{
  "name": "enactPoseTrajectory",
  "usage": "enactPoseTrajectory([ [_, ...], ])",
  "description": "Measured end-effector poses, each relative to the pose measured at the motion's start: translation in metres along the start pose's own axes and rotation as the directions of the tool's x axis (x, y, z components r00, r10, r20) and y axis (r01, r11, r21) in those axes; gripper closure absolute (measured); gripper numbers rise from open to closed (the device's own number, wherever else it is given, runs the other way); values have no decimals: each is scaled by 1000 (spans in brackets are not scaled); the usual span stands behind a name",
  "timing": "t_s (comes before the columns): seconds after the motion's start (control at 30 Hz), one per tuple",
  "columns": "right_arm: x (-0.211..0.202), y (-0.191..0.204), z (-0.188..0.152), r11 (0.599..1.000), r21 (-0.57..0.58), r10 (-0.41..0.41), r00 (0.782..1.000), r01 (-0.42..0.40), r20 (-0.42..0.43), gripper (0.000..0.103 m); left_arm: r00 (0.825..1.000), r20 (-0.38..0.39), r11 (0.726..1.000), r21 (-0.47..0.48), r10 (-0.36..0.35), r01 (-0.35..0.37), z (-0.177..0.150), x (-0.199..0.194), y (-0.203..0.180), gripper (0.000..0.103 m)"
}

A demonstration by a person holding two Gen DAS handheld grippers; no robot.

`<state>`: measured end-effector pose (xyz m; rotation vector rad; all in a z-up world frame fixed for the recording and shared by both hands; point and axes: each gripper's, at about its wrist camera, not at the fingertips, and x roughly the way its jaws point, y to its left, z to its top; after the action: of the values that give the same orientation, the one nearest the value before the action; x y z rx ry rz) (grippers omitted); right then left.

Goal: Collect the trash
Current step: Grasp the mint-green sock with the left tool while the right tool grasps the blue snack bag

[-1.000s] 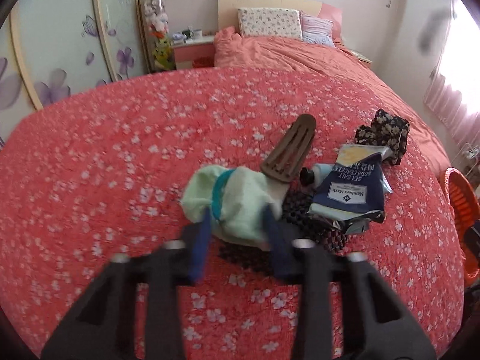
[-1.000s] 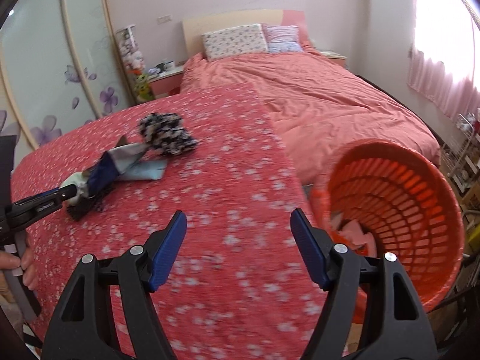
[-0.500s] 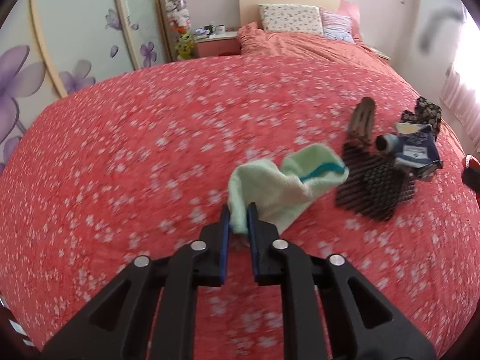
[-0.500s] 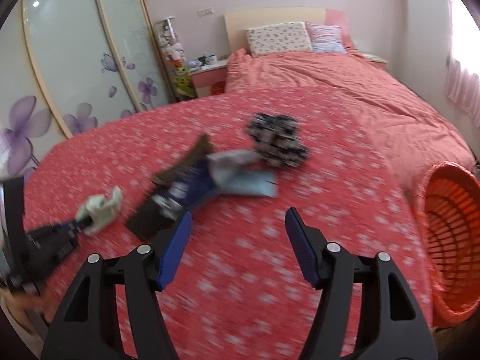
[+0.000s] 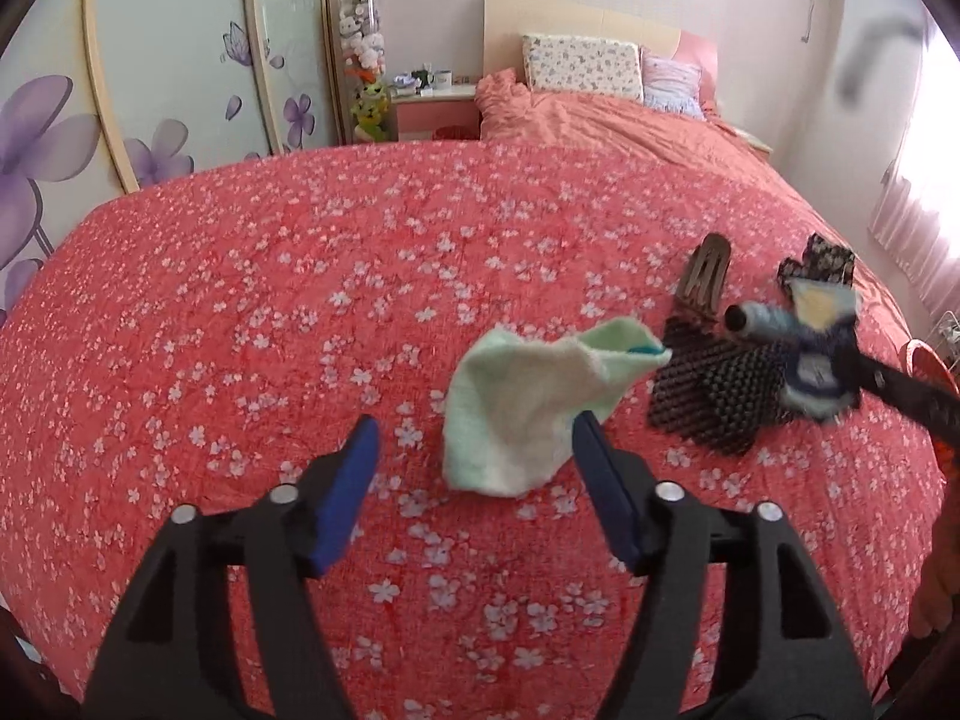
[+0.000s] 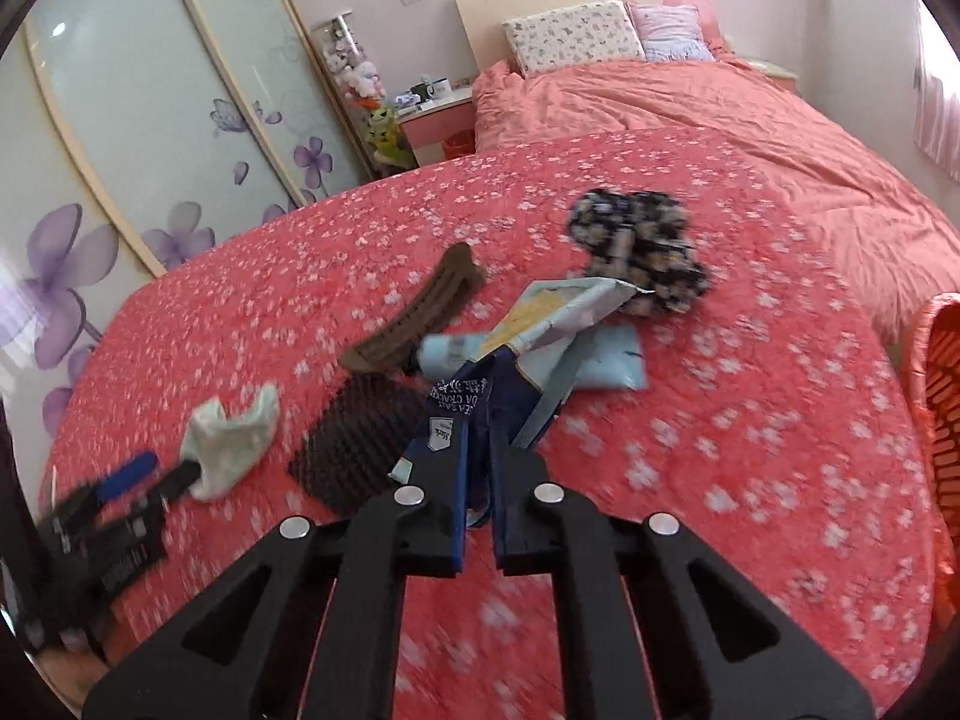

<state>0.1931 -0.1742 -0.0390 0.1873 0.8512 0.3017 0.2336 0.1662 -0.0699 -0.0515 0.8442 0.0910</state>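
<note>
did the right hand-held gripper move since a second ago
Yes. The right hand-held gripper swung left, away from the orange basket, to the pile on the red bedspread, and is now shut on the blue cracker bag.

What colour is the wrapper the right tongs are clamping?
Dark navy blue with white print, on the wrapper in the right tongs; clearest in the right wrist view.

Left wrist view looks forward along the open left gripper [image 5: 474, 480], low and close over the flowered bedspread [image 5: 252, 312], facing the headboard [image 5: 576, 15]. Right wrist view looks along the right gripper [image 6: 478, 501], same heading, set further right. Both share the green sock [image 5: 528, 402] [image 6: 231, 441], black mat [image 5: 714, 396] [image 6: 354, 438] and blue packet [image 5: 816, 366] [image 6: 480, 414].
</note>
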Motion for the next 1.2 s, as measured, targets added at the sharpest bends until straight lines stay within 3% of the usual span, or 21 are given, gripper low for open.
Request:
enactPoseTrajectory([
  [0.1,-17,-13,-10,999,-23,-24,1000,24,5,97,1000,9,1000,-5,11,-11,7,1,-3,26],
  [0.27,-31,-43,-21,998,-1,-63,998,63,-6,96,1000,-6,1000,5,24,-23,15,13,-12,24],
  [0.33,-33,-51,-21,997,15,-78,997,78,-4,89,999,-12,999,21,35,-34,17,19,-16,24],
  [0.4,-33,-57,-20,995,48,-88,996,88,-5,59,999,-17,998,36,45,-44,17,24,-20,25],
  [0.5,-27,-58,-18,992,68,-103,995,104,-17,53,998,-24,997,53,52,-51,18,29,-26,25],
  [0.6,-11,-59,-13,982,83,-167,985,171,-49,53,997,-37,996,70,66,-63,18,37,-31,26],
  [0.7,-1,-63,-14,975,110,-184,980,191,-71,54,997,-50,997,64,57,-53,19,43,-32,36],
  [0.73,1,-62,-15,977,109,-179,982,185,-67,57,997,-55,997,56,47,-44,20,45,-33,42],
  [0.83,3,-51,-12,979,33,-200,979,201,-46,78,998,-51,998,53,23,-20,20,44,-34,57],
  [0.9,1,-45,-13,973,-18,-231,973,230,-23,87,999,-47,998,57,-17,20,18,40,-37,62],
  [1.2,9,-43,-17,968,-41,-249,968,249,-9,83,998,-56,999,45,6,-3,12,48,-42,50],
])
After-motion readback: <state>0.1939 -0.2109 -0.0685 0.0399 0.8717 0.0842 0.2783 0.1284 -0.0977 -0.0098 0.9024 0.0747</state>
